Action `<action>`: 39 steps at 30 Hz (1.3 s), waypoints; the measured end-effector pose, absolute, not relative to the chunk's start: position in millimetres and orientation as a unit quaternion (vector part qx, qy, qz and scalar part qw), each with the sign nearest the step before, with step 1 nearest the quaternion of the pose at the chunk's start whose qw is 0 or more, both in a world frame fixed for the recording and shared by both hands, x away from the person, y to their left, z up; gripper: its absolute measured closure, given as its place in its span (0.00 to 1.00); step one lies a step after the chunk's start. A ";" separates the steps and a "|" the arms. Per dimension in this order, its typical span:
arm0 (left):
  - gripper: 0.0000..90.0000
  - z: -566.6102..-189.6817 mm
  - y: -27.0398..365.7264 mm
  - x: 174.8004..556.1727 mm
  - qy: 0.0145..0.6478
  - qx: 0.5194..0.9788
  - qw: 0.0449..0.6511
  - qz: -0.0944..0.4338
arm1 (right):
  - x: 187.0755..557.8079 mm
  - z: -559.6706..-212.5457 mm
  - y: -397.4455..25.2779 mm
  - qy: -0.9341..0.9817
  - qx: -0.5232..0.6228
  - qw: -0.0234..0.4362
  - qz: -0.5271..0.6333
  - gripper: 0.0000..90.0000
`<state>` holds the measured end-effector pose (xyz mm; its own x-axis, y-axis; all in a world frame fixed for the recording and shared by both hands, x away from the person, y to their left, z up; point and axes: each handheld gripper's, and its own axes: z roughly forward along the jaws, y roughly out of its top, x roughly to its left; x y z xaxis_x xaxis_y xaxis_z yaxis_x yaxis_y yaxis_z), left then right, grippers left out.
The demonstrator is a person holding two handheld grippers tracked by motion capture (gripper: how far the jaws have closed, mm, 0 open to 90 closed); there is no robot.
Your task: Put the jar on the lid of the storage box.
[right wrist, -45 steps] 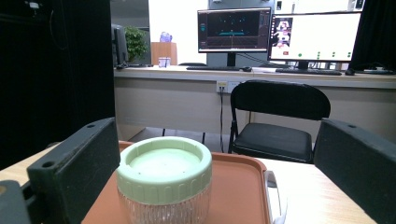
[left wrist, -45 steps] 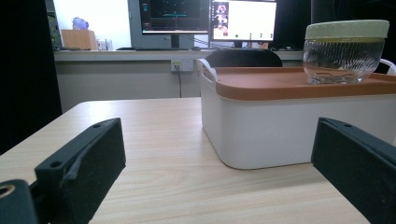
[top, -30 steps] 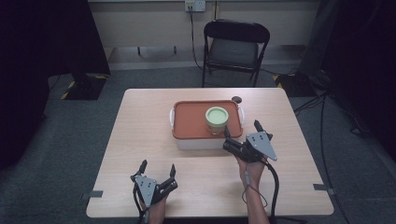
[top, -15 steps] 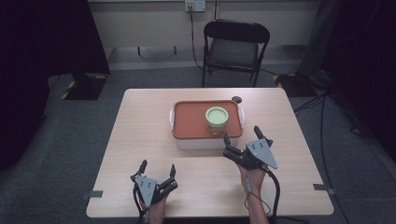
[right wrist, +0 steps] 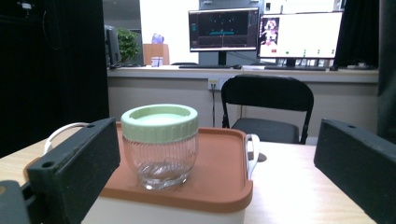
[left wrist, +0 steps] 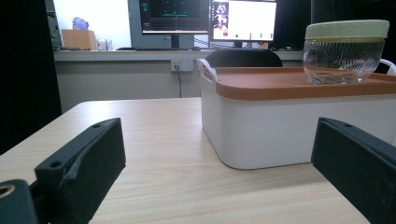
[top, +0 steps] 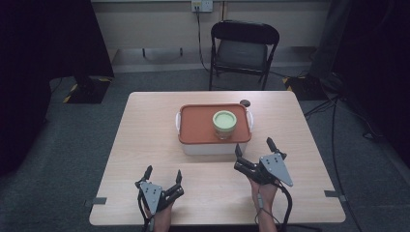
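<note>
The left gripper (top: 163, 176) rested low near the front edge of the table (top: 145, 140), toward the left corner, its 2 jaws spread wide with nothing between them. In the left gripper view, bare tabletop lay between those jaws and ran on to the white box (left wrist: 289, 126), which stood ahead and slightly to the right, well apart from the jaw tips. To the left of the box, the tabletop stretched open to the table's left edge.

The box sat at the middle of the table, nearer the far edge than the front, closed by an orange lid (top: 198, 123) with a raised rim and white handles at both ends. On the right half of that lid stood a ribbed glass jar (top: 224, 123) with a pale green cap, upright, inside the rim and close to the lid's right side. A small dark round thing (top: 245, 102) lay on the table just beyond the box's far right corner.

The right gripper (top: 254, 152) was held just in front of the box's right front corner, near but not touching it, jaws wide and empty. In the right gripper view, the jar (right wrist: 160, 144) stood ahead between the jaws, left of centre. Right of the box, the tabletop lay open to the right edge. A black folding chair (top: 244, 48) stood beyond the far edge.
</note>
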<state>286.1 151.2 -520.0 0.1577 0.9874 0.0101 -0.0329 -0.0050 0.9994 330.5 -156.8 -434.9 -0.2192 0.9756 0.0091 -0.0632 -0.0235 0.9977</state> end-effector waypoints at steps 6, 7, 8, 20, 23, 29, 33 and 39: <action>0.03 -520.0 151.2 286.1 0.449 0.532 0.544 0.469 | 323.2 -437.6 -157.3 0.534 0.427 0.454 0.572 0.00; 0.03 -520.0 151.2 286.1 0.449 0.532 0.544 0.469 | 321.8 -438.3 -157.3 0.533 0.427 0.453 0.573 0.00; 0.03 -520.0 151.2 286.1 0.449 0.532 0.544 0.469 | 320.5 -438.8 -157.4 0.534 0.427 0.453 0.572 0.00; 0.03 -520.1 151.2 286.1 0.449 0.532 0.544 0.469 | 307.1 -444.7 -166.1 0.526 0.436 0.454 0.572 0.00; 0.03 -520.1 151.2 286.1 0.449 0.531 0.544 0.469 | 303.1 -448.7 -167.9 0.525 0.439 0.457 0.568 0.00; 0.03 -520.0 151.2 286.1 0.449 0.532 0.544 0.469 | 297.7 -455.4 -170.2 0.528 0.447 0.457 0.559 0.00; 0.03 -520.0 151.2 286.1 0.449 0.532 0.544 0.469 | 293.9 -459.5 -170.7 0.529 0.447 0.462 0.554 0.00; 0.03 -520.0 151.2 286.1 0.449 0.532 0.544 0.469 | 290.5 -465.5 -171.3 0.532 0.439 0.475 0.546 0.00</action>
